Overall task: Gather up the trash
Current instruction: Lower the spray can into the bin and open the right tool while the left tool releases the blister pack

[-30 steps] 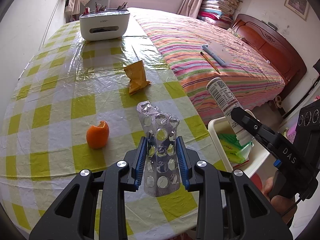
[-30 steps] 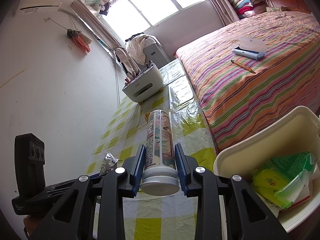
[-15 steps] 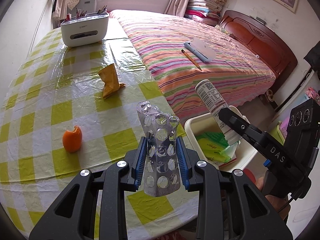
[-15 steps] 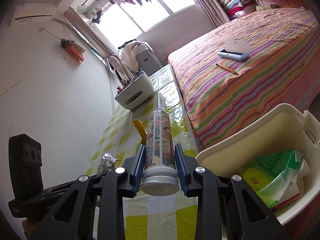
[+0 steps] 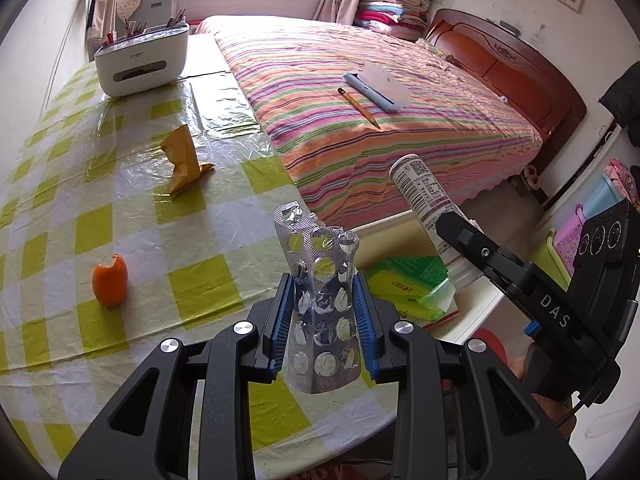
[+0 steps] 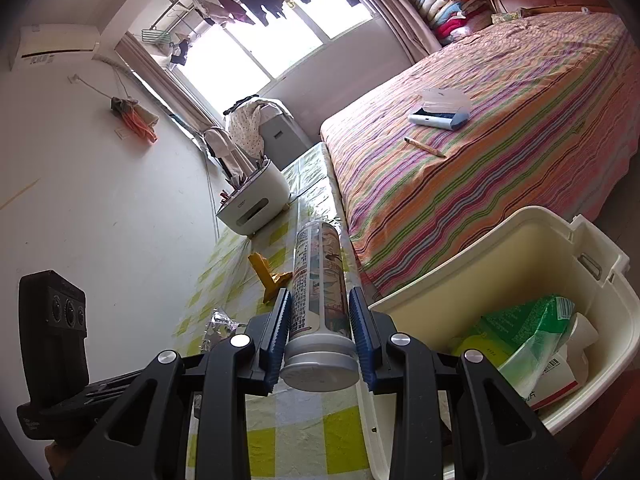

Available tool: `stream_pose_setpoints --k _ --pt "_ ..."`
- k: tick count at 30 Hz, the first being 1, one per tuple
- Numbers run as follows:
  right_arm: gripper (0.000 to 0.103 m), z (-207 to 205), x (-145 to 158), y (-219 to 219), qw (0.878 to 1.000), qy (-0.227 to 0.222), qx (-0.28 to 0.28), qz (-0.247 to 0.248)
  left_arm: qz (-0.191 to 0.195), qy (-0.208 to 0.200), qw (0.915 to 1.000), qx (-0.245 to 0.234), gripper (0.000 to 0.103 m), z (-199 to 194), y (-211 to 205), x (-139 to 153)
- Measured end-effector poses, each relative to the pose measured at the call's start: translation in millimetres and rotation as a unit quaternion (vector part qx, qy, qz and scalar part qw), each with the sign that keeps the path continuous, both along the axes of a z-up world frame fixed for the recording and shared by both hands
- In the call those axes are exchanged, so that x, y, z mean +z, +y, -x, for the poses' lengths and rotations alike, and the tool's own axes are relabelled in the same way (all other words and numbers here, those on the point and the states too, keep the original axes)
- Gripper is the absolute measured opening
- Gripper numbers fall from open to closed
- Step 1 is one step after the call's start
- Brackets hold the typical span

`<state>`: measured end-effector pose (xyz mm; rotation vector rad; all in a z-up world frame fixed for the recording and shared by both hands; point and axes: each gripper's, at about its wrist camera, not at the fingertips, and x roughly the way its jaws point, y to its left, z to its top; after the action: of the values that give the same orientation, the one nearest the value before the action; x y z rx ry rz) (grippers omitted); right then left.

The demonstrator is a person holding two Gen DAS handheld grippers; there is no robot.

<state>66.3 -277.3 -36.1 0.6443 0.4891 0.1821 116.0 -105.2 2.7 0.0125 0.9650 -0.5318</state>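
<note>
An empty blister pack (image 5: 320,304) is clamped in the left gripper (image 5: 322,316) and a tube (image 6: 319,304) in the right gripper (image 6: 320,332), both judged mid-carry, to be released over the bin (image 6: 520,248) just right of the right gripper's fingers.

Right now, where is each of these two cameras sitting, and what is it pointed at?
Left wrist: rides the left gripper, facing over the table toward the bed; its fingers clamp a blister pack; the right gripper shows at right.
Right wrist: rides the right gripper, clamping a tube beside the bin.
Shared: yellow wrapper, bed, bin.
</note>
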Motion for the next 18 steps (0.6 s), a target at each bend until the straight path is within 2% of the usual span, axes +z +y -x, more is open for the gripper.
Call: stream_pose_setpoints --k 18 --pt "0.03 32 -5 -42 0.993 0.001 -0.113 0.021 -0.003 0.003 0.9998 -0.02 0.03 0 -26 -8"
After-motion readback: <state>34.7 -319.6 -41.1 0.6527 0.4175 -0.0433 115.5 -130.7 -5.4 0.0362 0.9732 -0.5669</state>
